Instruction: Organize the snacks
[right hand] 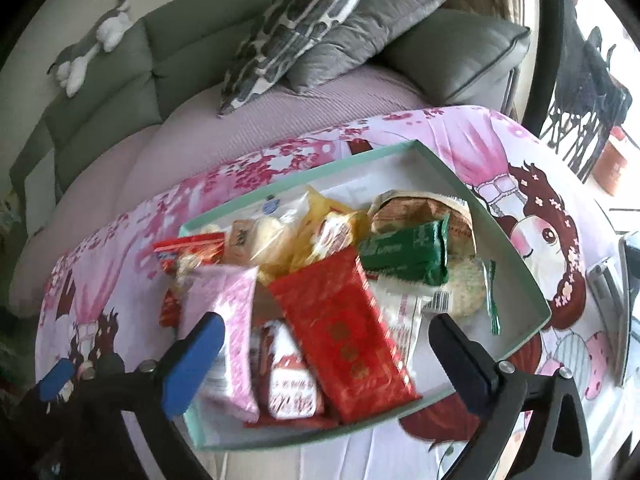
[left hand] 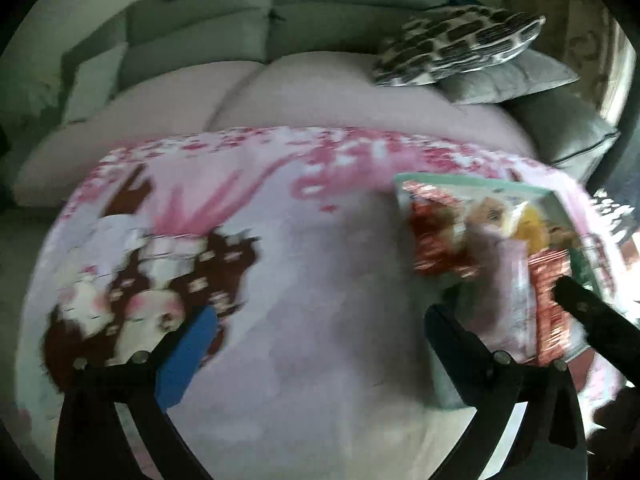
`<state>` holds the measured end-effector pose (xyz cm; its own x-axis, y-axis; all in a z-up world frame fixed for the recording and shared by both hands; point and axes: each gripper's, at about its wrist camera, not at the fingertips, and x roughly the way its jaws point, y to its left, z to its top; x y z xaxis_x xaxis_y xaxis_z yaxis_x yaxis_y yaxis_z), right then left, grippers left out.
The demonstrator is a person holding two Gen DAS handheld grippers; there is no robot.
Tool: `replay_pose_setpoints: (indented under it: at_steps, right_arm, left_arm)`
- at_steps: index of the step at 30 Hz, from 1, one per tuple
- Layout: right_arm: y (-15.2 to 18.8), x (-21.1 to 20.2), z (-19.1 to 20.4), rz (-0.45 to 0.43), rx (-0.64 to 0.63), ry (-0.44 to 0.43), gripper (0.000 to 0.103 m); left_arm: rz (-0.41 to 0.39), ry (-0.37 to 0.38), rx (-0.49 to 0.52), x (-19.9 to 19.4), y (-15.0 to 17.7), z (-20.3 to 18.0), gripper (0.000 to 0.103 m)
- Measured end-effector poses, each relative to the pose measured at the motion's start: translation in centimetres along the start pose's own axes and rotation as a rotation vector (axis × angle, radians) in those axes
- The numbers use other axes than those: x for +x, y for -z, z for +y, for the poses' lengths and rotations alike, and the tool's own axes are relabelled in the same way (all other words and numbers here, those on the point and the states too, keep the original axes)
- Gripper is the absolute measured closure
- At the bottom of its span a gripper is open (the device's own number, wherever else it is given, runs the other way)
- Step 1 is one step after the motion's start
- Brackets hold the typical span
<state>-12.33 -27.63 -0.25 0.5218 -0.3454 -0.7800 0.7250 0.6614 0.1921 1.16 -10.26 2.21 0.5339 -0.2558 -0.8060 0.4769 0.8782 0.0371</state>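
A shallow mint-green box (right hand: 416,145) on the pink cartoon tablecloth holds a heap of snack packets. Among them are a red packet (right hand: 344,332), a pink one (right hand: 232,320), a green one (right hand: 404,256), yellow ones (right hand: 304,224) and a round rice cracker (right hand: 466,284). My right gripper (right hand: 326,326) is open above the box's near end, its fingers either side of the red and pink packets without pressing them. My left gripper (left hand: 320,316) is open over bare cloth, left of the box (left hand: 472,185). One blue left finger (right hand: 56,376) shows at the lower left.
A grey-green sofa (left hand: 200,36) with a pink cover stands behind the table, with patterned and grey cushions (right hand: 296,28) and a plush toy (right hand: 92,48). A flat silver device (right hand: 624,308) lies at the table's right edge. Dark chairs (right hand: 588,88) stand beyond.
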Motion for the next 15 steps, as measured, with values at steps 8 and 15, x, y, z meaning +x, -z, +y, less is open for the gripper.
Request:
replay_pose_setpoints:
  at_steps: [8, 15]
  right_arm:
    - [4.0, -1.7, 1.6, 0.012, -0.064, 0.014, 0.000]
    - [5.8, -2.0, 2.4, 0.028, -0.092, 0.019, 0.000]
  left_arm:
    - [0.043, -0.170, -0.066, -0.9, 3.5, 3.8, 0.000]
    - [0.090, -0.144, -0.044, -0.8, 5.1, 4.1, 0.000]
